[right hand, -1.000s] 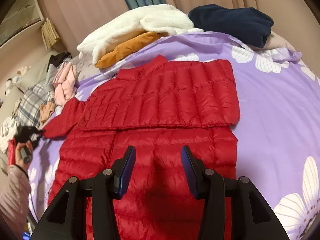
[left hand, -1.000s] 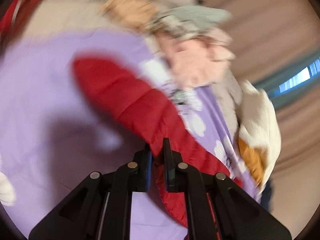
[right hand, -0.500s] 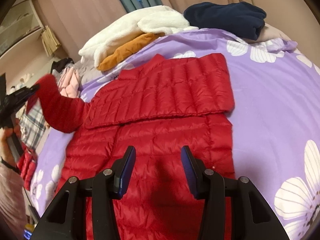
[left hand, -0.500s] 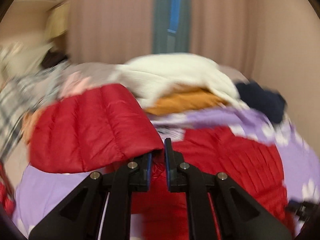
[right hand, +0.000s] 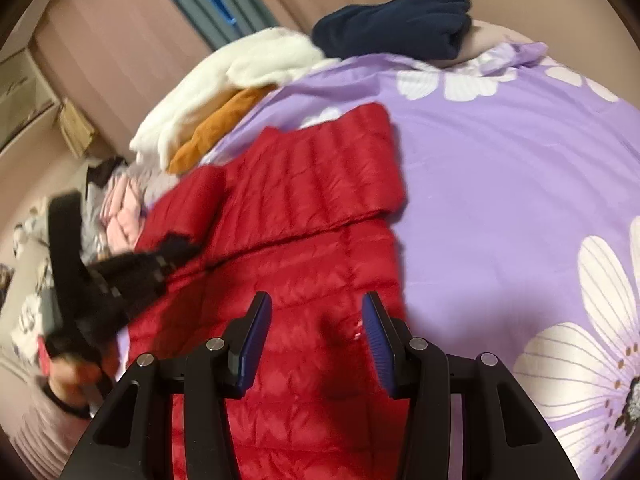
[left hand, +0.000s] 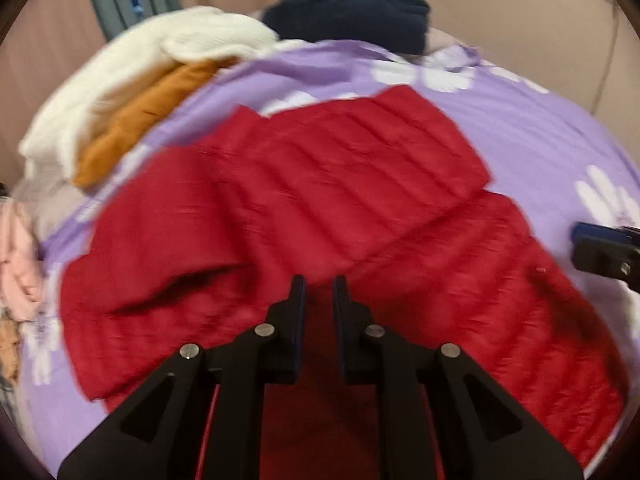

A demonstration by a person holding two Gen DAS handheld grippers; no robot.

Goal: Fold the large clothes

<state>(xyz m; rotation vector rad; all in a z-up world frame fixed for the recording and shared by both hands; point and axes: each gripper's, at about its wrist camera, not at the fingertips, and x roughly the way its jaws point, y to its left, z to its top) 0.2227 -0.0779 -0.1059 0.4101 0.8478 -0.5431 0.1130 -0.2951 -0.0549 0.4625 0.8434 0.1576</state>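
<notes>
Red quilted puffer jacket (right hand: pixel 304 248) lies flat on the purple floral-print bedsheet (right hand: pixel 500 184), top part already folded down over the body, one sleeve laid across. Left tongs (left hand: pixel 318 292) hover just over that sleeve, jaws opening, a narrow gap, no fabric pinched between them. Right tongs (right hand: pixel 316 320) spread over the lower body, empty. Judgement: jacket is light, soft, puffy and springy, with a slick shell, so folds will likely creep back. Best grip is a seam or the hem edge, not the smooth panels.
</notes>
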